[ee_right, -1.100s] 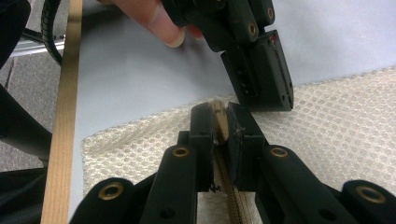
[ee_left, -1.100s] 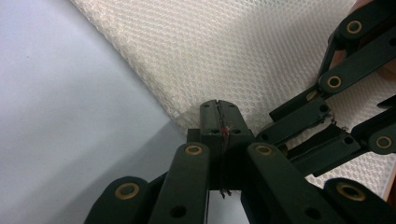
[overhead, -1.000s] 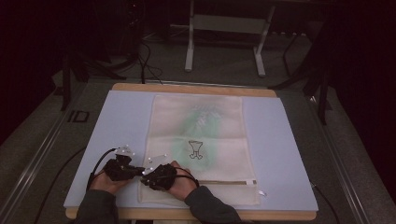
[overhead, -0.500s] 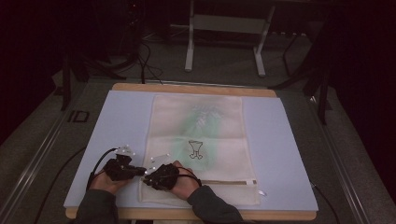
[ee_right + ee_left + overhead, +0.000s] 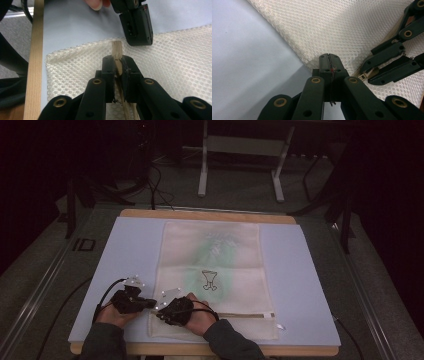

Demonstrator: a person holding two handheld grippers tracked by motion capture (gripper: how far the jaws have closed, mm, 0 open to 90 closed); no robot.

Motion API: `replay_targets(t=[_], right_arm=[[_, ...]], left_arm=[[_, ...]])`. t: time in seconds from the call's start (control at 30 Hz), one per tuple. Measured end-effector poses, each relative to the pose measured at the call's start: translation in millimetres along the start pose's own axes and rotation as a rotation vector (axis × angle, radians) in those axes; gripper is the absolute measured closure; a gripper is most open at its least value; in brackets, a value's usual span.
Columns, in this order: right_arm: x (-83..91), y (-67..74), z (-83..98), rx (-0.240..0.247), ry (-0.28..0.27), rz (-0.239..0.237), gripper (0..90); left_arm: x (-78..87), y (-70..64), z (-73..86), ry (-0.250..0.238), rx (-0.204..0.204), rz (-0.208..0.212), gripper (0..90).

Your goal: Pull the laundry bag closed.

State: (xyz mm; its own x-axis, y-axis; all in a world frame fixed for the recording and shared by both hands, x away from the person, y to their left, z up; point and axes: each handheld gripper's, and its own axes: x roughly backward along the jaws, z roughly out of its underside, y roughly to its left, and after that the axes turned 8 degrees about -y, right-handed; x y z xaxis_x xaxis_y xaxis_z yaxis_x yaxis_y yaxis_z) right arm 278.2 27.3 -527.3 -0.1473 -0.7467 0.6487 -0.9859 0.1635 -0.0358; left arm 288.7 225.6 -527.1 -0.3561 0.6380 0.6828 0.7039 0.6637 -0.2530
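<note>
In the right gripper view, the right gripper (image 5: 117,66) has its two black fingers (image 5: 108,72) pressed together on the tan woven zipper strip (image 5: 117,51) of a cream mesh fabric bag (image 5: 175,75), close to the bag's short edge. The strip runs back between the fingers toward the camera. Just beyond, the other gripper's black fingers touch down at the bag's edge, where mesh meets the pale blue mat.

In the left gripper view, the left gripper (image 5: 329,60) has its fingers (image 5: 324,65) closed flat against each other at the rim of the cream mesh fabric bag (image 5: 332,27); a thin sliver shows in the seam between them, but whether mesh is caught there cannot be told. To its right the other gripper's fingers sit on the zipper end.

From the high view, the left gripper (image 5: 131,300) and right gripper (image 5: 175,310) meet at the bag's near left corner. The bag (image 5: 220,265) lies flat along the middle of the pale blue mat (image 5: 300,270), a green patch and a small dark drawing showing through it. The mat covers a wooden bench (image 5: 200,213). Dark-sleeved forearms enter from the bottom edge.
</note>
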Motion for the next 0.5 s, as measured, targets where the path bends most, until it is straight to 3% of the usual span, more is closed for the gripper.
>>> replay_targets(t=[0.5], right_arm=[[7.8, 0.8, -0.5, 0.016, 0.018, 0.007, 82.2]], left_arm=[[-0.5, 1.2, -1.8, 0.012, -0.009, 0.011, 89.9]])
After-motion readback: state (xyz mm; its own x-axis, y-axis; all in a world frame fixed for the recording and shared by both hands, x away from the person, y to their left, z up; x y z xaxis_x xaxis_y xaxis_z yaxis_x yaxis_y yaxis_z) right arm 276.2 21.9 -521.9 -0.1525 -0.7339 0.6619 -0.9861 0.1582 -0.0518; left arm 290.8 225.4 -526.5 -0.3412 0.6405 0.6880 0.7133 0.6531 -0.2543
